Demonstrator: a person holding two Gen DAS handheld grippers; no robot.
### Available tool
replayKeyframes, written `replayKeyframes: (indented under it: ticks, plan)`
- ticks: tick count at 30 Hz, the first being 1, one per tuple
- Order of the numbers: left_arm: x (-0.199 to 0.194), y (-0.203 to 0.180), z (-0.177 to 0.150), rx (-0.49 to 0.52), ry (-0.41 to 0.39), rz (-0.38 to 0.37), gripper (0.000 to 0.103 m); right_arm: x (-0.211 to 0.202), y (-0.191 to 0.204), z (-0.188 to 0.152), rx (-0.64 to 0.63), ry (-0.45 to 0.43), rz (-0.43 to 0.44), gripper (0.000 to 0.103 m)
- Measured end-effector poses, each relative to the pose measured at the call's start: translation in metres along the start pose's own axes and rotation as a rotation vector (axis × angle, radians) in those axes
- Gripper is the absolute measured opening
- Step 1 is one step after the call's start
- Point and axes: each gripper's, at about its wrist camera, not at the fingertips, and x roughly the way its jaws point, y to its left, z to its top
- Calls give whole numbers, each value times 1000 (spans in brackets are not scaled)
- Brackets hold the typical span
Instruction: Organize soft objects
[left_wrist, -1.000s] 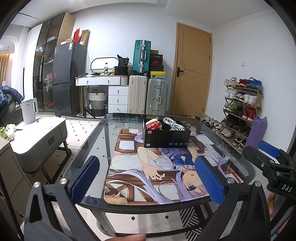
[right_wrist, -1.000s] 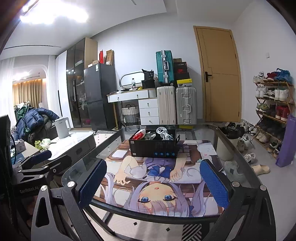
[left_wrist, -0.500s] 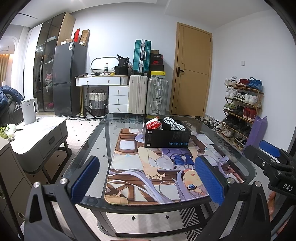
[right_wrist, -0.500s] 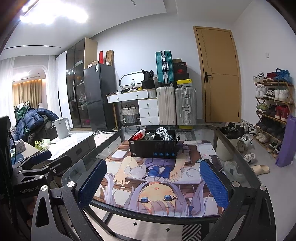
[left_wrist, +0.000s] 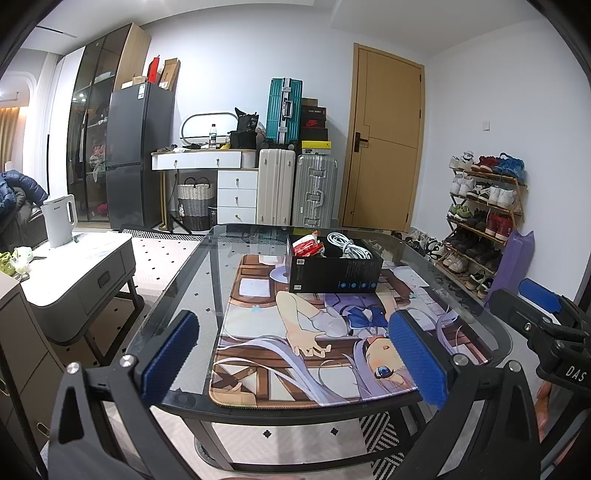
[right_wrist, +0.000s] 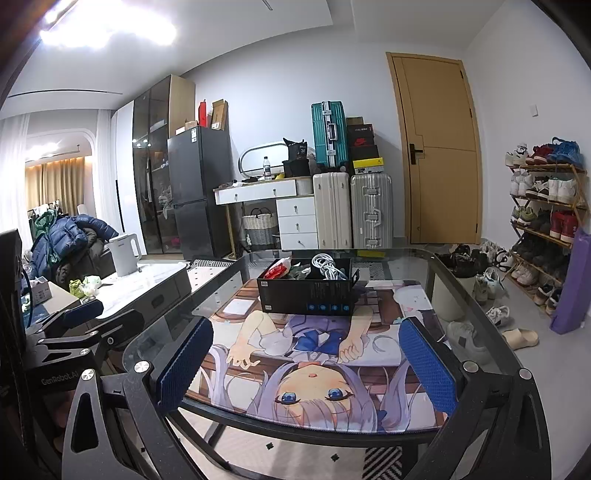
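Both claws, my left gripper (left_wrist: 293, 360) and right gripper (right_wrist: 306, 363), hang spread and empty; ahead of them the black cardboard box (left_wrist: 334, 271) holds the coiled white cable (left_wrist: 349, 247). Reaching in carelessly, I might shove the box across the printed desk mat (right_wrist: 325, 354).

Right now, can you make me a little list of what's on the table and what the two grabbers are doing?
table: glass table with a picture mat on it
box: black box standing on the mat's far part
in the box: red packet, white cable
left gripper: open, holding nothing
right gripper: open, holding nothing
nearby: white kettle on a side cabinet
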Motion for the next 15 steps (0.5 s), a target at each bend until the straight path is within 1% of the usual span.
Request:
replayKeyframes:
  ticks: [6, 15]
  plan:
    - [-1, 1, -1, -1, 0, 5, 103, 0, 0, 0, -1, 0, 0, 102]
    - [1, -2, -2, 16, 0, 33, 103, 0, 1, -1, -1, 1, 1, 102]
